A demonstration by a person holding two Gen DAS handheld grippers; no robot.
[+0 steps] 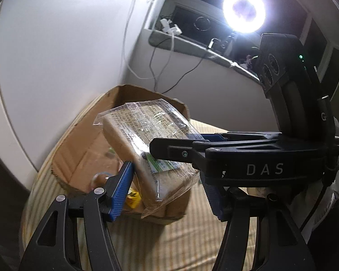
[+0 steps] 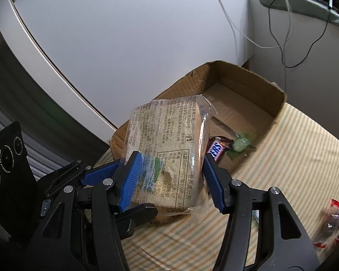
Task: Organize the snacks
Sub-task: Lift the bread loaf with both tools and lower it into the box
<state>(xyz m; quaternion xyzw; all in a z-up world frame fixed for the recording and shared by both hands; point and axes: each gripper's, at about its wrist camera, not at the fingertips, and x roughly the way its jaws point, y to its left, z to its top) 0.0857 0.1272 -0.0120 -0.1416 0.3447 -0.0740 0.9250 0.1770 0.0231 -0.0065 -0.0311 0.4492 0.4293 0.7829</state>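
Observation:
A clear-wrapped block of pale bread (image 1: 133,135) (image 2: 167,140) with printed labels hangs over the near end of an open cardboard box (image 1: 83,140) (image 2: 248,79). My left gripper (image 1: 167,178) is shut on the package, one blue pad (image 1: 121,189) against its left edge and the other mostly hidden behind my right gripper. My right gripper (image 2: 171,171) clamps the package's sides with both blue pads (image 2: 131,180). In the left wrist view it reaches in from the right (image 1: 169,146). In the right wrist view the left gripper (image 2: 133,189) pinches the package's lower left end.
Inside the box lie a Snickers bar (image 2: 217,149), a green wrapper (image 2: 241,144) and a yellow item (image 1: 133,198). The box stands on a striped mat (image 2: 293,146) against a white wall. Loose wrapped snacks (image 2: 334,221) lie at the right. A ring light (image 1: 244,11) and cables (image 2: 282,33) are behind.

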